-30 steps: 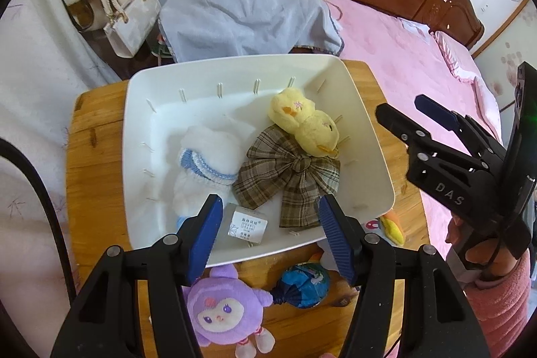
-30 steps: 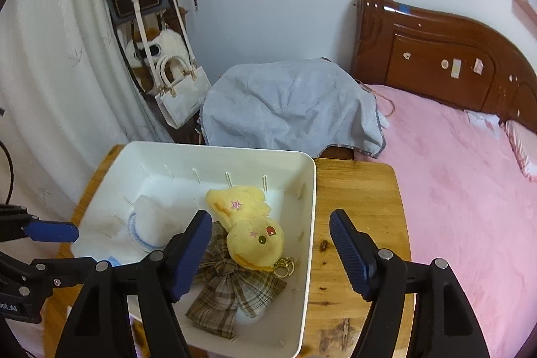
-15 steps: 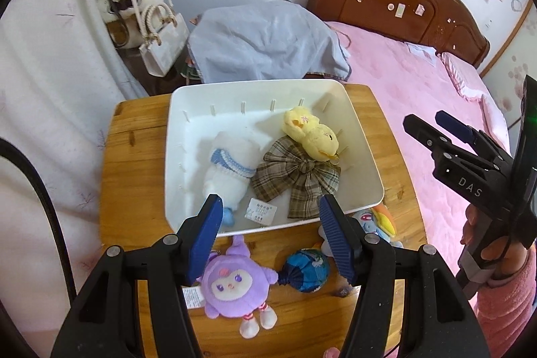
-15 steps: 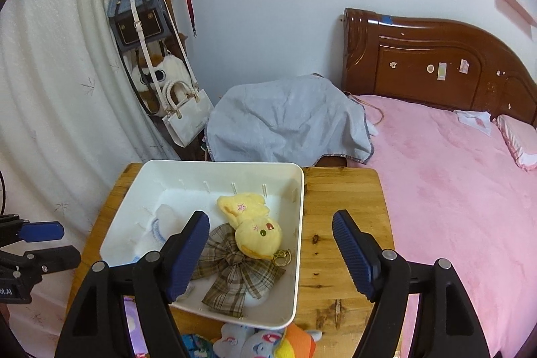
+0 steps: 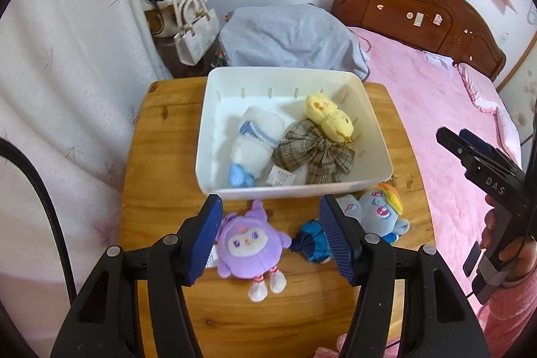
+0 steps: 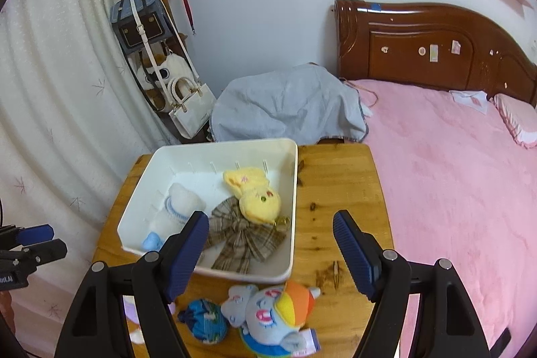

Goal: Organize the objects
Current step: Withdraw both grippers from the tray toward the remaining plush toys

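Note:
A white tray (image 5: 285, 190) sits on the wooden table (image 5: 161, 156) holding a white plush with blue stripes (image 5: 255, 143), a yellow plush (image 5: 330, 119) and a plaid bow (image 5: 315, 153). In front of the tray lie a purple plush (image 5: 250, 245), a small blue pouch (image 5: 312, 244) and a grey pony plush with a rainbow mane (image 5: 376, 213). My left gripper (image 5: 272, 237) hovers open above the purple plush, holding nothing. My right gripper (image 6: 270, 250) hangs open and empty over the tray's (image 6: 295, 190) near right corner, above the pony plush (image 6: 272, 314).
A bed with a pink cover (image 6: 453, 190) runs along the table's right side. A grey-blue cloth heap (image 6: 288, 106) lies just behind the tray. A coat rack with bags (image 6: 151, 32) and a white curtain (image 5: 67, 89) stand at the back left.
Both grippers have drawn back and risen away from the tray. The toys on the table in front of the tray have come into view. The toys themselves lie unmoved.

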### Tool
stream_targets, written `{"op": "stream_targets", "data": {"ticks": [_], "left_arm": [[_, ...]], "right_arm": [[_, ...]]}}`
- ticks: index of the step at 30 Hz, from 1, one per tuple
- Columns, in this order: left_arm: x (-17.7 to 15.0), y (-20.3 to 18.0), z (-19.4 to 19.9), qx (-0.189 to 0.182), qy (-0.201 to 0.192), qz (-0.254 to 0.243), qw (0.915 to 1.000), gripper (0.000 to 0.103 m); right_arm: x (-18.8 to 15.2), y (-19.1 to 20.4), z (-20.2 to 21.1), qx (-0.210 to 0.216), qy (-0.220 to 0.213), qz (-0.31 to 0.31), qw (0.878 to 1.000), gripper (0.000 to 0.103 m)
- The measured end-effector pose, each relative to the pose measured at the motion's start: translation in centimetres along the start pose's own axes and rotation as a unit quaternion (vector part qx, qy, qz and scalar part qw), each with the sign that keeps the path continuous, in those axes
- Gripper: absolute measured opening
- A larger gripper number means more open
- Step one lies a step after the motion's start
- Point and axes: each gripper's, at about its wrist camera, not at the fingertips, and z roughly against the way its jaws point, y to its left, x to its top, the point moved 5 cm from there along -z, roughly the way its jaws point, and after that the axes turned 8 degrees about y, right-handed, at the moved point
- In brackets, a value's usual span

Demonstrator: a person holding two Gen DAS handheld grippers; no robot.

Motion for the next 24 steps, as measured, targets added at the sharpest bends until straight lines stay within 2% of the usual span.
{"op": "stream_targets", "data": {"ticks": [10,24], "left_arm": [[-3.1,0.5,0.3,0.02,0.011,0.02,0.9995,0.065],[-5.3,2.4,-1.7,0.042,0.05,0.046,0.9968,0.075]], "right_arm": [[-3.3,-1.1,0.6,0.014,0.035,-0.011,0.999,0.077],[-6.3,-2.2,-1.8,0.041,0.107,-0.058,0.992,0.077]]}}
